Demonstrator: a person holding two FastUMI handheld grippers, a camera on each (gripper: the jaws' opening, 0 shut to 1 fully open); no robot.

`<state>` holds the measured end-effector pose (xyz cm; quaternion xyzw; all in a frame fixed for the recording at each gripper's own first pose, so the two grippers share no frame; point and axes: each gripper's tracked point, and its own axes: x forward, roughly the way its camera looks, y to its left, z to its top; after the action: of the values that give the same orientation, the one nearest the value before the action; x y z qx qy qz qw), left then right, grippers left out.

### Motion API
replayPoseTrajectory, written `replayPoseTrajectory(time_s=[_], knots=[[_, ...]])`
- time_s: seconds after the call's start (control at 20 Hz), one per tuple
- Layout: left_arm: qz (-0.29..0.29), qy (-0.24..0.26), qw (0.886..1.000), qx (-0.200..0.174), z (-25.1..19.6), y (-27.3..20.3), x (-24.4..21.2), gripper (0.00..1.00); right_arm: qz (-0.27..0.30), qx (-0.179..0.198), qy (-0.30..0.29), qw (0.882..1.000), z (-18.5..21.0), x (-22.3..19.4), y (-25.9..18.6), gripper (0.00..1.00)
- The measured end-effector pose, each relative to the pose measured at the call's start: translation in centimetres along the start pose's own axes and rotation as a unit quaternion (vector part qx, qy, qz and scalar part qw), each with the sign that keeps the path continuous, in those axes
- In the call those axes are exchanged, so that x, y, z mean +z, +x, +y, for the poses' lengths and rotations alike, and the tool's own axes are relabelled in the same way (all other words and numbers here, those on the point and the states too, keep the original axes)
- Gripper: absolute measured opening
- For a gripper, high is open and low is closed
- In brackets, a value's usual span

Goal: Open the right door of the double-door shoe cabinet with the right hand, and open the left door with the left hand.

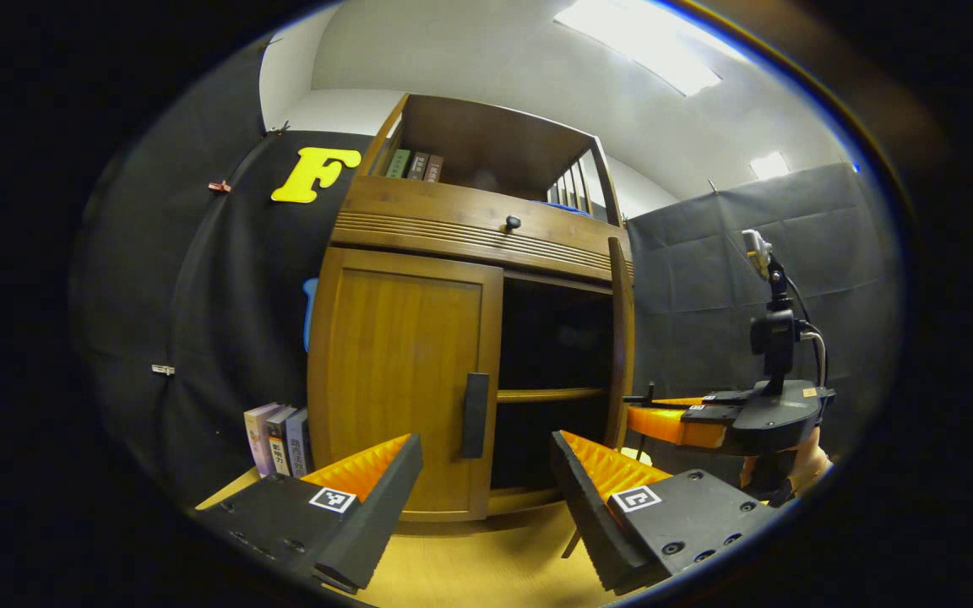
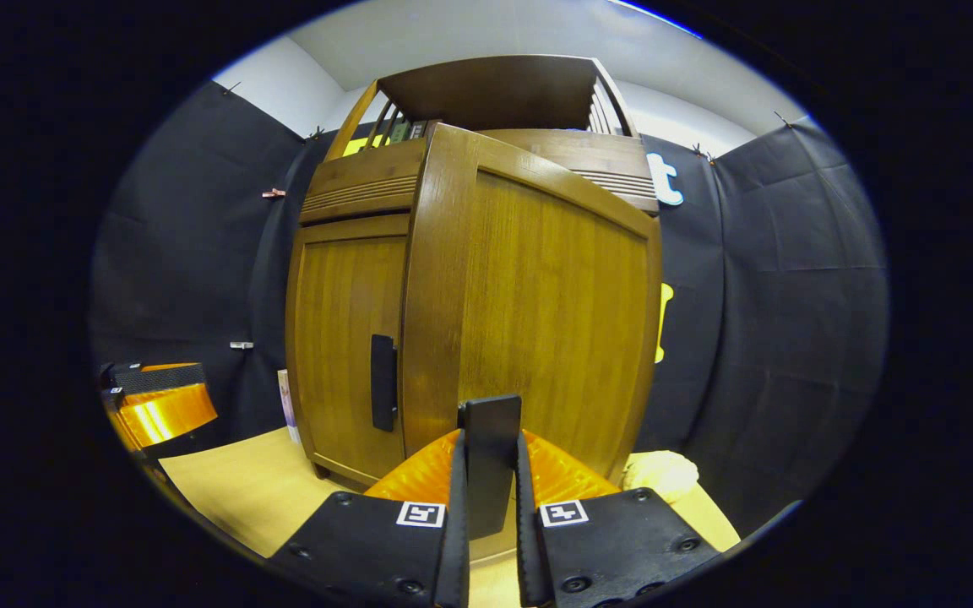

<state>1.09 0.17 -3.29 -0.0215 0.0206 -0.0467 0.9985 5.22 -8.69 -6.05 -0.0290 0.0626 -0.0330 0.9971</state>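
A wooden double-door shoe cabinet stands before me. Its left door is closed, with a dark vertical handle. My left gripper is open just in front of that handle, not touching it. The right door has swung out toward me; its edge shows in the left gripper view beside the dark interior and a shelf. My right gripper is shut on the right door's dark handle. The closed left door and its handle also appear in the right gripper view.
Several books stand on the wooden floor left of the cabinet, more books in its top shelf. A drawer with a dark knob runs above the doors. A pale cloth-like lump lies right of the cabinet.
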Motion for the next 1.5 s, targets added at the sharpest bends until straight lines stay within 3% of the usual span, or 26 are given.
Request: replayPoseTrajectory(time_s=[0.25, 0.3, 0.4, 0.45, 0.55, 0.6, 0.85, 0.9, 0.95, 1.0, 1.1, 1.3, 1.5], knots=[[0.023, -0.019, 0.999, -0.026, -2.1, 0.7, -1.5, 0.94, -0.003, -0.03, -0.002, 1.0, -3.1, 0.3, -2.8, 0.26], [0.025, -0.019, 0.999, -0.026, -2.2, 0.8, -1.7, 0.94, -0.003, -0.035, -0.003, 0.999, -3.8, 0.3, -3.4, 0.21], [0.025, -0.021, 0.999, -0.028, -2.5, 1.0, -1.8, 0.94, -0.002, -0.047, -0.001, 0.999, -5.0, 0.3, -4.3, 0.25], [0.026, -0.023, 0.999, -0.031, -2.8, 1.1, -1.8, 0.94, 0.0, -0.054, -0.002, 0.999, -5.7, 0.1, -4.6, 0.21], [0.027, -0.023, 0.999, -0.033, -3.1, 1.3, -1.9, 0.94, 0.008, -0.067, -0.006, 0.998, -6.8, -0.7, -5.0, 0.25], [0.027, -0.022, 0.999, -0.033, -3.2, 1.4, -2.0, 0.93, 0.013, -0.071, -0.009, 0.997, -7.4, -1.1, -5.1, 0.2], [0.026, -0.012, 0.999, -0.029, -3.5, 2.2, -2.2, 0.93, 0.01, -0.101, -0.008, 0.995, -10.4, -1.1, -5.9, 0.24], [0.027, -0.011, 0.999, -0.031, -3.7, 2.3, -2.3, 0.93, 0.008, -0.11, -0.005, 0.994, -11.2, -0.9, -6.3, 0.22], [0.027, -0.008, 0.999, -0.032, -3.9, 2.4, -2.3, 0.93, 0.004, -0.116, -0.002, 0.993, -12.0, -0.9, -6.5, 0.12], [0.025, -0.005, 0.999, -0.032, -3.9, 2.7, -2.2, 0.93, 0.002, -0.121, 0.001, 0.993, -12.7, -1.0, -6.8, 0.17], [0.022, -0.001, 0.999, -0.027, -3.9, 3.4, -2.2, 0.93, -0.004, -0.131, 0.008, 0.991, -14.3, -0.8, -7.7, 0.14], [0.006, 0.005, 1.0, -0.03, -4.1, 5.2, -1.9, 0.93, -0.011, -0.146, 0.04, 0.988, -17.1, -0.7, -9.0, 0.17], [-0.025, 0.016, 1.0, -0.008, -2.9, 7.4, -1.0, 0.92, -0.015, -0.175, 0.023, 0.984, -20.1, -1.2, -10.4, 0.14]])
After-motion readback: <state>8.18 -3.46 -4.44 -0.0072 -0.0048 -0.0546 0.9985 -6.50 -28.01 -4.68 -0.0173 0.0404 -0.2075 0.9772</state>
